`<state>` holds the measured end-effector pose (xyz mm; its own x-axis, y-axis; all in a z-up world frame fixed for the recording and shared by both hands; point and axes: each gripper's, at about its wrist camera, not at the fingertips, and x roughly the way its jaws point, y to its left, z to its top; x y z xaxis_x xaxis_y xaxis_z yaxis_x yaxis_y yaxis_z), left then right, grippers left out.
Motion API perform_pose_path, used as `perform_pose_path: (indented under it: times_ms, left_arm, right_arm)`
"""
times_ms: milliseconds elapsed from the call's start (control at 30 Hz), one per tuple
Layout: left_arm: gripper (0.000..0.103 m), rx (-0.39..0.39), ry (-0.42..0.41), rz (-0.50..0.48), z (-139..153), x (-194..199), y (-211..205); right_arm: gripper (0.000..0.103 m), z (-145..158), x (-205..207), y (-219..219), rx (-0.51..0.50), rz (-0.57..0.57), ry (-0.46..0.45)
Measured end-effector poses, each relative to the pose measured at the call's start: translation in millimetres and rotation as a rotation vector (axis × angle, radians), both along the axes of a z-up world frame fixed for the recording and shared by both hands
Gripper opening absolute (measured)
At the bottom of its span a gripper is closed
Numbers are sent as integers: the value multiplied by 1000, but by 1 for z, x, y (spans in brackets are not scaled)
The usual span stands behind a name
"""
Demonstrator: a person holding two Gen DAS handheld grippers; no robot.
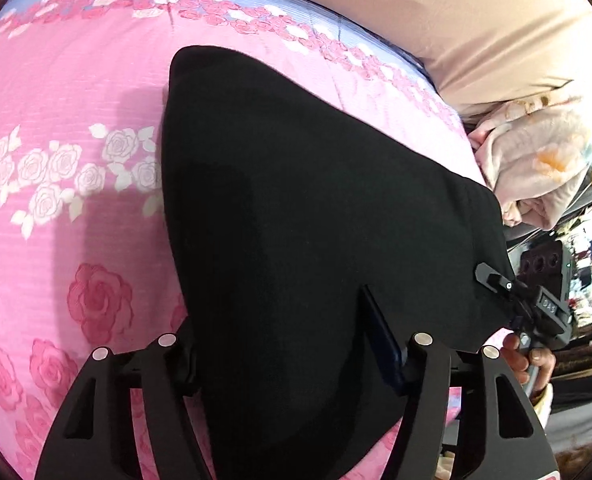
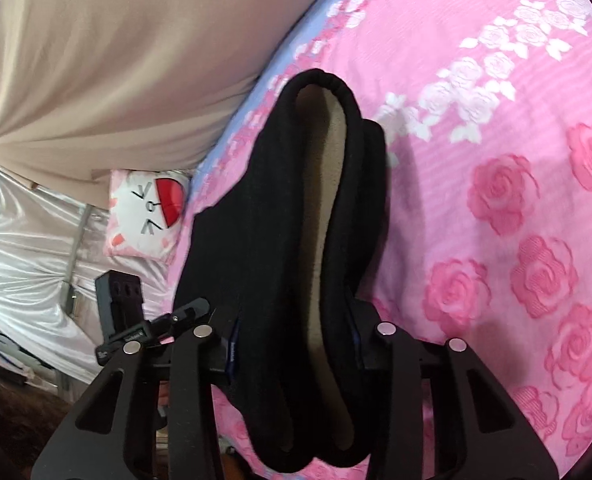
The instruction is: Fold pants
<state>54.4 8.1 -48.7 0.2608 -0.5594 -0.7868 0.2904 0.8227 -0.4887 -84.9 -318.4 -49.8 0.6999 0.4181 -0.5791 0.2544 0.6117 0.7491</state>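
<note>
A: At the near edge of the bed, what is the left hand-held gripper [image 1: 292,344] doing?

B: Its jaws stand spread, with the black pants [image 1: 296,208] draped between and over them. One blue pad shows against the cloth, the other is hidden under it, so I cannot tell whether it is pinching the fabric or only lying under it.

A: And the right hand-held gripper [image 2: 296,344]?

B: Similar pose, pointing forward and down over the bed. The pants [image 2: 296,220] hang through the gap between its fingers as a thick folded bundle, black outside with a beige lining showing in the fold. The fingers press on both sides of the bundle, so it is clenched on the pants.

A: Can you see the person?

B: Only the right hand [image 1: 529,364], low on the right in the left wrist view, wrapped around the other gripper's handle.

A: Where are the pants lying?

B: Partly lifted at the near end, with the far end resting on the pink rose-patterned bedspread [image 1: 56,208].

A: And around it?

B: A beige curtain [image 2: 96,60] hangs along the far side. A white cartoon-face cushion [image 2: 146,216] sits at the bed's left edge on shiny silver fabric [image 2: 20,264]. A crumpled pale blanket [image 1: 535,168] lies at the right in the left wrist view.
</note>
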Motion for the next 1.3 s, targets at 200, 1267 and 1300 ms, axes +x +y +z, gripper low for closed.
perform_pose_path:
  times_ms: [200, 1267, 1300]
  left_arm:
    - [97, 14, -26, -10, 1, 2, -24]
    - [31, 4, -627, -30, 194, -53, -13]
    - [31, 6, -640, -24, 198, -51, -12]
  right_arm:
    - [55, 1, 12, 12, -89, 2, -1]
    - [36, 190, -8, 68, -456, -6, -497]
    - [36, 193, -4, 69, -460, -5, -504]
